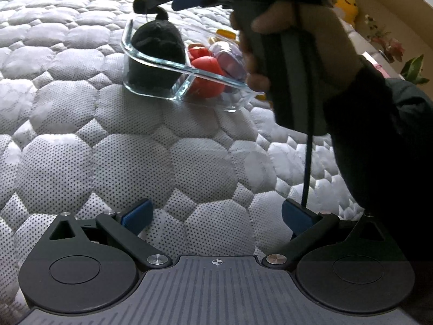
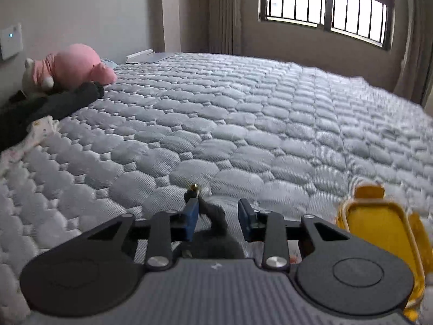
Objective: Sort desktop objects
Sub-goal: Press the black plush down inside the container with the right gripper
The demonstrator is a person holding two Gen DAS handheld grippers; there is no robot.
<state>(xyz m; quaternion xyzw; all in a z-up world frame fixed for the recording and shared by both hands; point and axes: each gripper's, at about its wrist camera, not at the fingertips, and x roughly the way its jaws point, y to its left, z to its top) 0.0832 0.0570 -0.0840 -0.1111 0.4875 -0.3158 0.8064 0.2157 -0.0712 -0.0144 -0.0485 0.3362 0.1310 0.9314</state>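
Observation:
A clear glass divided dish [image 1: 151, 62] sits on the quilted mattress. Its left compartment holds a black plush toy [image 1: 154, 51]; the right one holds red pieces [image 1: 207, 73] and a purple one [image 1: 230, 59]. My right gripper [image 1: 173, 1] hovers just over the black plush; in its own view [image 2: 217, 215] its jaws are parted with the plush [image 2: 213, 227] between and below them, its small top piece [image 2: 192, 192] by the left finger. My left gripper [image 1: 216, 214] is open and empty, low over the mattress in front of the dish.
A yellow lid [image 2: 379, 224] lies right of the dish. A pink plush [image 2: 73, 65] and dark clothing [image 2: 54, 103] lie at the mattress's far left. A yellow toy [image 1: 347, 6] and flowers [image 1: 389, 46] stand beyond the right edge. The person's hand and sleeve [image 1: 379, 124] fill the right.

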